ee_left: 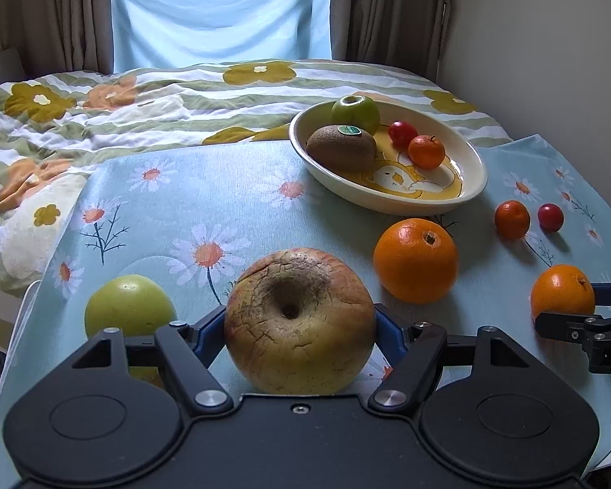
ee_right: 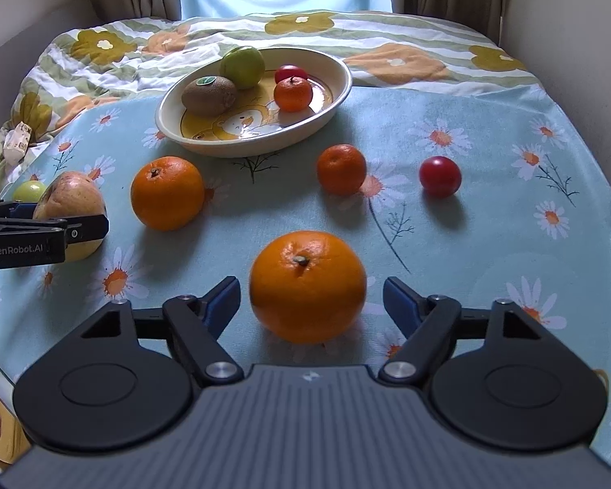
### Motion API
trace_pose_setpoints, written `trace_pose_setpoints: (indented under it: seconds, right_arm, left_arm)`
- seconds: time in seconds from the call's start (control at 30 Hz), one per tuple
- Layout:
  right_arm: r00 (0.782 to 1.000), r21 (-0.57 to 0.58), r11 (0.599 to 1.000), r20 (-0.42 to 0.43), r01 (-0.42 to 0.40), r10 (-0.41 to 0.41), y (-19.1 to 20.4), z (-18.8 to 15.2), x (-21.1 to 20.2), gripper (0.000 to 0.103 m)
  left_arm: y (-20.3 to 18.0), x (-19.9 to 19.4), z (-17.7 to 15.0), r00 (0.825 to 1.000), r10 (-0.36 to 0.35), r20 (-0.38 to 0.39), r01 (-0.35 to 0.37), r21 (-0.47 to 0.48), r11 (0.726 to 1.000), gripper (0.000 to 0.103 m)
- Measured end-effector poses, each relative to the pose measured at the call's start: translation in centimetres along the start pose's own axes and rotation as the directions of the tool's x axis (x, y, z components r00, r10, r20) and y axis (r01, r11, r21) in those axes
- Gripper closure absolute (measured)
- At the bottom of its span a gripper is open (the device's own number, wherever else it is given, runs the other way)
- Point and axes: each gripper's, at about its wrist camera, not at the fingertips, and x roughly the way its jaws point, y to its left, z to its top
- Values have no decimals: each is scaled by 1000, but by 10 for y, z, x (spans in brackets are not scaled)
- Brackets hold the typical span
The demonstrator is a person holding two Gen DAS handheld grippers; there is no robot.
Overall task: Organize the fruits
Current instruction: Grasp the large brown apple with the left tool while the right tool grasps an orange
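Likely a home bedroom: flowered quilt (ee_left: 102,102) on a bed, curtains (ee_left: 387,8) behind.

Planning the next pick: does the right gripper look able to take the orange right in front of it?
Probably yes. The right gripper is open, its fingers either side of the orange with gaps showing, and nothing lies between them. The left gripper is off to the side, shut on the apple.
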Motion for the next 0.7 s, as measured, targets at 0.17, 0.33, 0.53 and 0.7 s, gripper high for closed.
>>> trace_pose_setpoints:
  seconds: [0.17,0.33,0.53,0.7]
  right_arm:
    - [1000,2,1000,-4,3,-3,4,1,4,21]
    - [1000,4,1000,0,10,-10,4,3,2,27]
    - [1000,9,1000,21,-2,2,8,8,-11,27]
    - [999,12,1000,46,-15,14,13,21,-30,27]
  left_arm:
    - [0,-2,-1,1000,-3,-3,3,0,1000,26]
    - [1,-6,-2,1000,-19,-9,19,-6,1000,26]
    - [1,-26,4,999,-41,9,41,-10,999,26]
    - [0,-45,15,998,-51,32,51,-13,999,26]
